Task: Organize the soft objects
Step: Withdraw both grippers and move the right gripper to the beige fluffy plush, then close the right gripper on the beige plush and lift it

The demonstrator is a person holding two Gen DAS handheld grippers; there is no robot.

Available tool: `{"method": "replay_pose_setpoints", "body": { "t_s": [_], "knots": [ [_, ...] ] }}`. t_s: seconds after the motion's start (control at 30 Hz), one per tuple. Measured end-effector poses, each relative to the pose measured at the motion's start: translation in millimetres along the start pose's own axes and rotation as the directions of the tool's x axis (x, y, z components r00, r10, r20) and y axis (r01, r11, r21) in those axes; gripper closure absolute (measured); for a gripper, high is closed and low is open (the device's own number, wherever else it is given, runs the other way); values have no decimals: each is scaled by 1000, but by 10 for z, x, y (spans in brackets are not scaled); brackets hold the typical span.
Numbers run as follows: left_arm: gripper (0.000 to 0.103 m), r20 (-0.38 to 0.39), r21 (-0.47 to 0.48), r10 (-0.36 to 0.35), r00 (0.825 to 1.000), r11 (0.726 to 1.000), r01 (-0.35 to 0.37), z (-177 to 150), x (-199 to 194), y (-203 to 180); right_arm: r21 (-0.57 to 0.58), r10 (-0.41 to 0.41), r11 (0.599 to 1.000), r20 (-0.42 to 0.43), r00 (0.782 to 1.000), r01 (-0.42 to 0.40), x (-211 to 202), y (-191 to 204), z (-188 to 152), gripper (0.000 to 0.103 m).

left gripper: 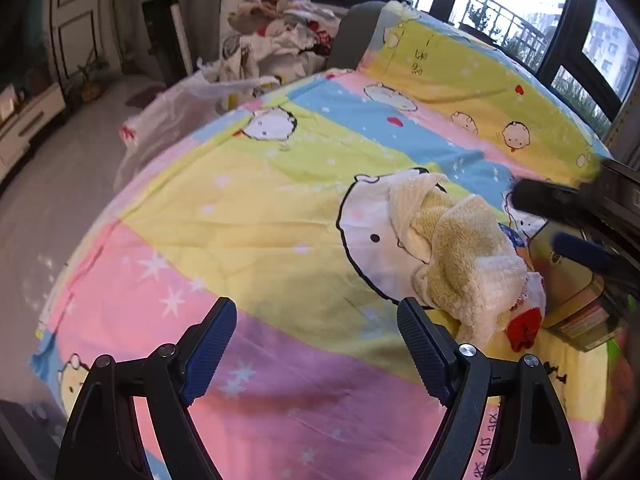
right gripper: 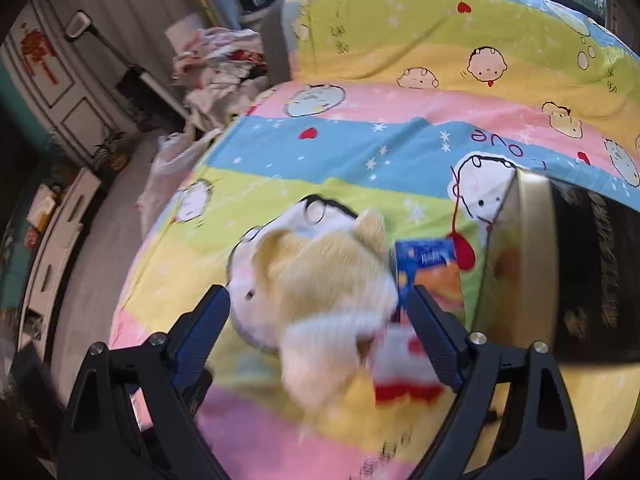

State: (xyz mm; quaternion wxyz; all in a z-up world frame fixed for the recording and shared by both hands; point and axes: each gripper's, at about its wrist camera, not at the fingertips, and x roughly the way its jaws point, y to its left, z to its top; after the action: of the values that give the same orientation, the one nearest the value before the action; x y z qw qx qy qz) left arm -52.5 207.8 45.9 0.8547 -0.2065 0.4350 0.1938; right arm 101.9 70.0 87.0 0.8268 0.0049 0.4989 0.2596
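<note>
A fluffy cream-and-yellow cloth [left gripper: 460,252] lies bunched on the cartoon-print bedspread [left gripper: 240,220]. A small red-and-white piece [left gripper: 522,328] sits at its near end. My left gripper [left gripper: 316,344] hangs open over the bare spread, just left of the cloth, with nothing between its fingers. In the right wrist view the same cloth [right gripper: 328,284] shows blurred between the fingers of my right gripper [right gripper: 320,300], which is open, its pads apart from the fabric. The red-and-white piece [right gripper: 404,368] lies by the right finger. The right gripper [left gripper: 540,220] also shows as dark blurred fingers at the far right.
A blue packet [right gripper: 428,264] lies beside a gold box [right gripper: 520,260] with a dark inside, right of the cloth. A folded quilt [left gripper: 460,72] fills the bed's far end. Piled clothes [left gripper: 280,28] and a white plastic bag [left gripper: 180,108] sit beyond the left edge.
</note>
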Motion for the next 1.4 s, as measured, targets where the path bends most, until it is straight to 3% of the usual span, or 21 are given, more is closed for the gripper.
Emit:
{"method": "replay_pose_setpoints", "body": {
  "t_s": [0.13,0.27,0.33,0.43,0.47,0.63,0.77,0.9,1.0,1.1,1.23,1.4],
  "knots": [
    [20,-11,-6,-51,999,999,51,15,-24,33,-44,-16,999,-72,997,13,281,83,81,19],
    [20,-6,-3,-43,999,999,43,33,-37,11,-112,-83,991,-128,988,68,540,142,76,26],
    [20,-14,-7,-49,999,999,49,32,-32,17,-113,-79,992,-162,984,62,638,112,39,56],
    [20,-12,-22,-72,997,997,71,43,-53,44,-102,-67,994,-157,985,51,624,63,-7,75],
    [20,-6,-25,-74,997,997,74,48,-67,53,-85,-52,996,-146,988,39,551,42,0,77],
    [20,-15,-33,-73,997,997,72,53,-59,77,-34,63,997,-20,998,-64,-27,22,115,78],
    [20,-18,-52,-91,996,995,90,52,-65,92,-34,129,992,147,981,-125,-813,-19,151,78],
    [20,-14,-22,-99,995,995,99,30,-96,18,-55,123,992,268,956,-112,-1369,-120,-17,77],
    [20,-29,3,-157,987,987,158,-25,-126,-80,-29,26,999,332,943,-17,-1565,-312,-335,76],
    [20,-44,39,-214,976,976,216,-87,-162,-228,24,-38,999,346,937,31,-1524,-536,-676,75],
    [20,-42,116,-195,980,973,199,-187,-214,-459,89,-150,988,322,935,128,-1336,-847,-1142,75],
    [20,-76,196,-245,966,947,256,-351,-277,-734,122,-192,978,204,960,170,-1114,-1107,-1517,72]
  ]
}}
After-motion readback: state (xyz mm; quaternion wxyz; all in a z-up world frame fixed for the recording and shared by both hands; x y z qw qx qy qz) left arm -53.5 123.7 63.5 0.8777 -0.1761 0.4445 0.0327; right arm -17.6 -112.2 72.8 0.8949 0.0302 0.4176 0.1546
